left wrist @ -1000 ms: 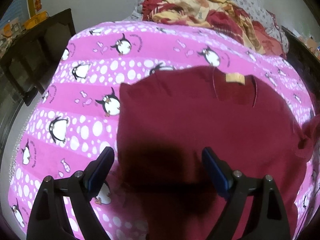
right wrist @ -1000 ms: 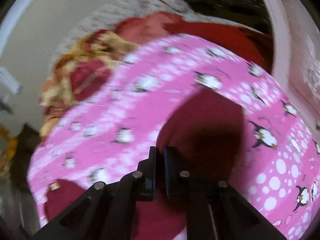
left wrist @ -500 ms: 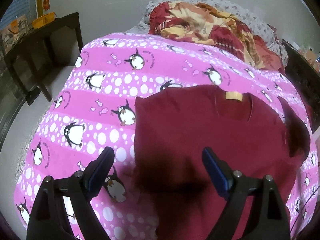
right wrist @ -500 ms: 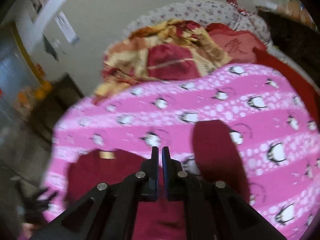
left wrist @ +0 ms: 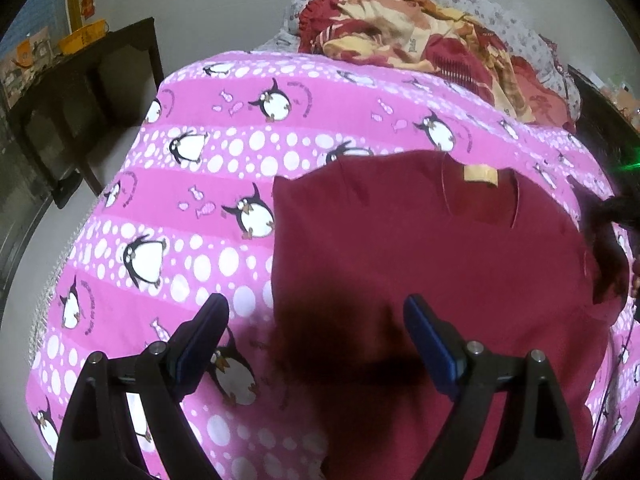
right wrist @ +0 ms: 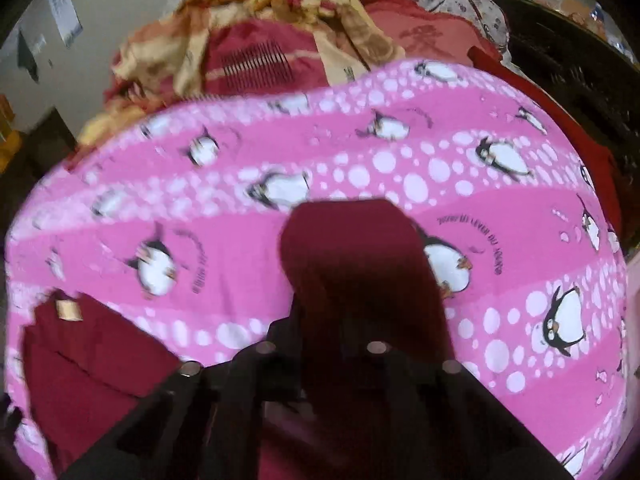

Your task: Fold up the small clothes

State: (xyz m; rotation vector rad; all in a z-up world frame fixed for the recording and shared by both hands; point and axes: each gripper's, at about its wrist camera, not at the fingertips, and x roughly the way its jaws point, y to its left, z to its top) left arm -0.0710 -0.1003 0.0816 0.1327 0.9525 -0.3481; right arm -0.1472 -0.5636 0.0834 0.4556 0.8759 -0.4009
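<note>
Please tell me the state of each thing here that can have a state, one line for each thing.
Dark red T-shirt: lies flat on the pink penguin-print blanket, one sleeve lifted.
Left gripper: open, empty.
Right gripper: shut on the sleeve.
Red and yellow bedding: crumpled.

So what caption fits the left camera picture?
Open left gripper hovers over a dark red shirt spread on a pink penguin blanket.

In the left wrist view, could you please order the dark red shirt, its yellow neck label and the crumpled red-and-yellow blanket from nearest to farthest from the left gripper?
1. Dark red shirt, right below the left gripper.
2. Yellow neck label, at the shirt's far edge.
3. Red-and-yellow blanket, heaped beyond the pink penguin sheet.
</note>
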